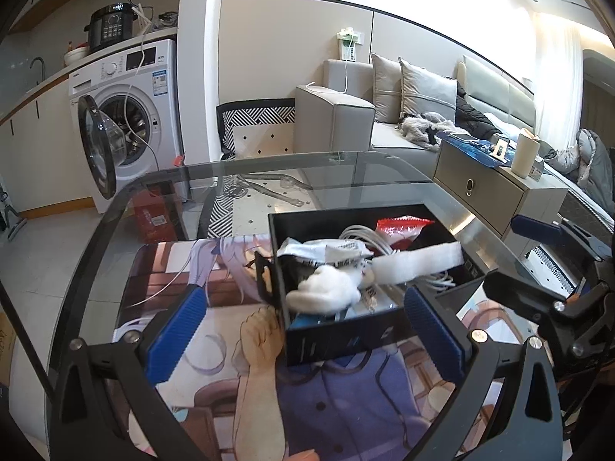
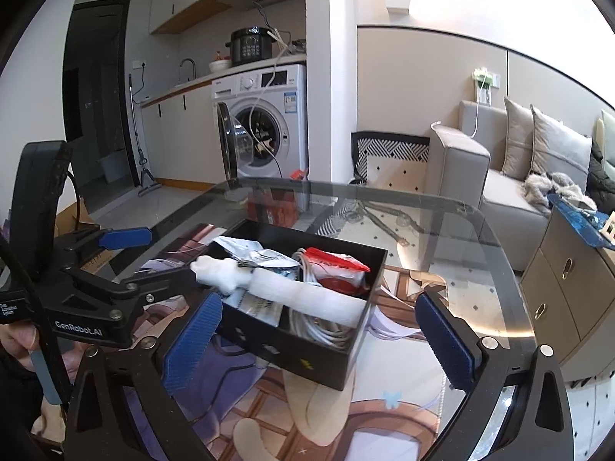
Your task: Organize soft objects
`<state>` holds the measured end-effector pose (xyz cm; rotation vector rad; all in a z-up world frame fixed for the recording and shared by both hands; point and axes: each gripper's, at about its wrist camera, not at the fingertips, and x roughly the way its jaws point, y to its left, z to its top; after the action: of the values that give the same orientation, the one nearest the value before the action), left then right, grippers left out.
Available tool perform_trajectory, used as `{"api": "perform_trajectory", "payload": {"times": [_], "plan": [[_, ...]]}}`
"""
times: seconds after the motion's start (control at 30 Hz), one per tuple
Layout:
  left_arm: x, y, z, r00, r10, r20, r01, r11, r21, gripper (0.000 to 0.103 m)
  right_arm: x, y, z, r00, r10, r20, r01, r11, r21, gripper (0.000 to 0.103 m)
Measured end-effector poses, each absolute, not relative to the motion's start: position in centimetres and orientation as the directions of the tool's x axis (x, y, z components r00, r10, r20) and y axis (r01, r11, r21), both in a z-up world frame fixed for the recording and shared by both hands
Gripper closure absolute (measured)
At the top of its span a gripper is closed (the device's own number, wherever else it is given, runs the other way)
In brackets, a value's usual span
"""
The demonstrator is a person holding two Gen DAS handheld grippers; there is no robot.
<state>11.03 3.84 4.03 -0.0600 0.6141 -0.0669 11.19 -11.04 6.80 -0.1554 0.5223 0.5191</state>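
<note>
- Left tongs [image 1: 305, 334], seen through the left wrist camera, stand wide apart around the near end of the black box [image 1: 338, 340], gripping nothing; a white sock [image 1: 326, 294] and a foam strip [image 1: 417, 263] lie on top of the cables [image 1: 361, 236] inside.
- Right tongs [image 2: 319, 340], in the right wrist view, also gape apart around the same box on the glass table [image 2: 442, 211]; the other tool's arm [image 2: 96, 288] crowds in from the left.

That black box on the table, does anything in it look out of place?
Yes. A long white foam strip does not fit inside the black box: it lies slantwise across the top, one end propped on the rim. Beside it a white sock is heaped above the other contents rather than tucked down.
</note>
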Motion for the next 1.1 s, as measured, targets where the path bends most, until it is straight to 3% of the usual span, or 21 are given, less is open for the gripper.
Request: {"api": "perform_trajectory", "payload": {"times": [0.53, 1.1], "plan": [[7.6, 3.6, 1.7, 0.847, -0.041, -0.53, 0.029, 0.999, -0.031, 0.0, 8.0, -11.2, 5.2, 0.77, 0.444, -0.458, -0.501, 0.866, -0.002, 0.001], [6.9, 5.2, 0.8, 0.871, -0.026, -0.49, -0.024, 0.995, -0.096, 0.0, 7.5, -10.6, 4.1, 0.782, 0.447, -0.434, -0.506, 0.862, -0.024, 0.001]]}}
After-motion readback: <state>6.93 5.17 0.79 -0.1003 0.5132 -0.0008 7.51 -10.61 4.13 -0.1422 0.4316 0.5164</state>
